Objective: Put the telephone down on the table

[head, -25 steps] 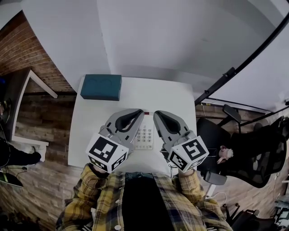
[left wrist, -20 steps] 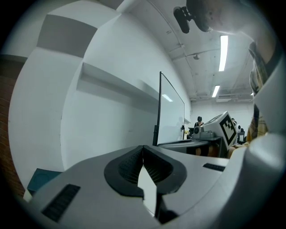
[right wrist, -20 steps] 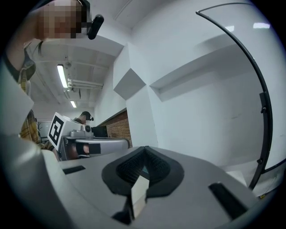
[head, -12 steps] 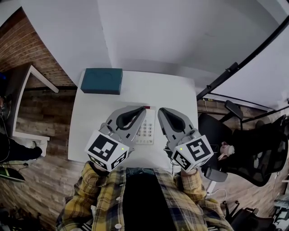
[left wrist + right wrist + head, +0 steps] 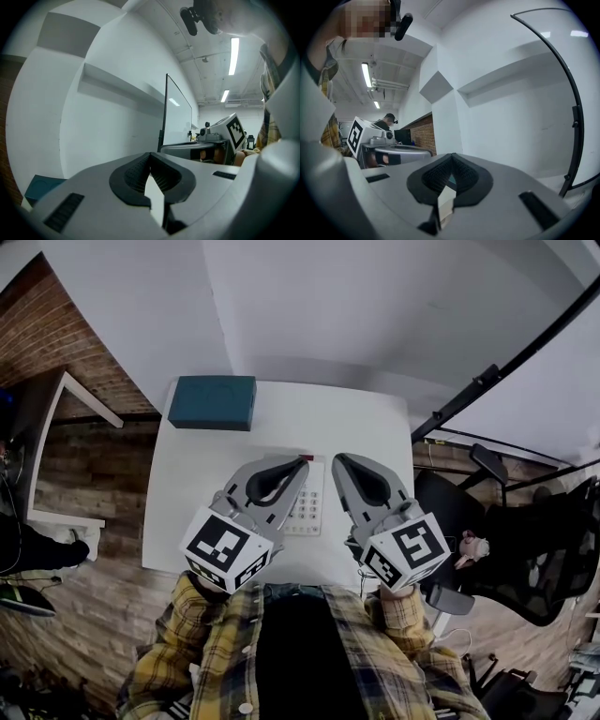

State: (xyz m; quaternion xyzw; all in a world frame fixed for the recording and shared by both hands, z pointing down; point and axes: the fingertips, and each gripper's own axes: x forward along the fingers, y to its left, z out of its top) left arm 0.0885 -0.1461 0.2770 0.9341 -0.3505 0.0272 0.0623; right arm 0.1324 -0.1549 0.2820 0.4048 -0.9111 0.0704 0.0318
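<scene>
White telephone (image 5: 305,507) lying on the bench (image 5: 281,427) shows only in the head view; their own views show left tool (image 5: 150,154) and right tool (image 5: 451,155) closed, empty.

Looking down on a white table (image 5: 366,432) against a white wall (image 5: 356,315), adjoining a brick wall (image 5: 56,324) at left, standing on wood-plank floor (image 5: 89,479) beside a black office chair (image 5: 539,568); shining from ceiling strip lights (image 5: 234,56).
</scene>
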